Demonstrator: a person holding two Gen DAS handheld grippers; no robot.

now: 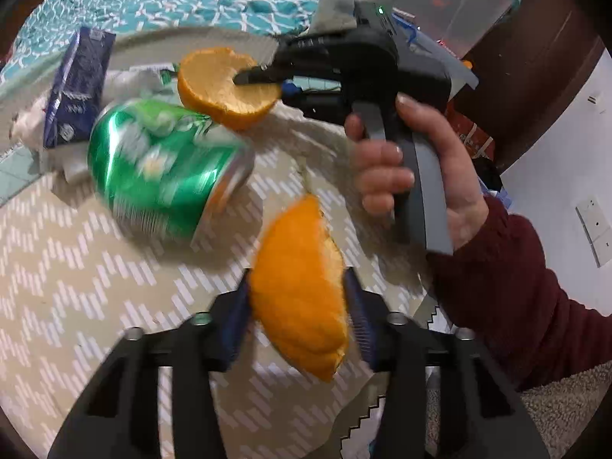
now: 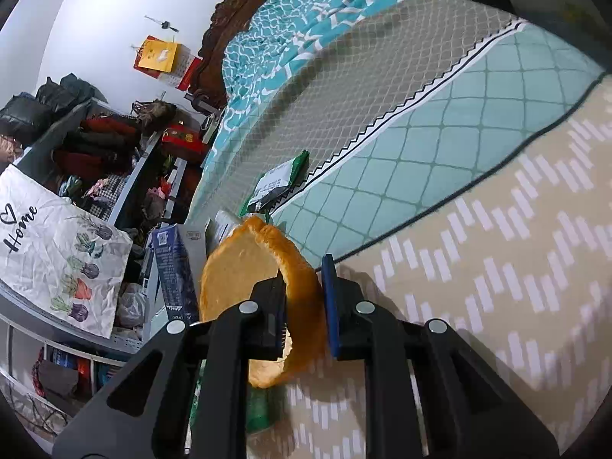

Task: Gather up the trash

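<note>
Orange peel sits clamped in the left gripper above the bedspread. Beyond a green can, the right gripper pinches another peel.

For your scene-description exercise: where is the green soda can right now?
In the left wrist view, the green can lies on its side on the patterned bedspread, left of centre, between the blue carton and the peel-holding left tool.
</note>
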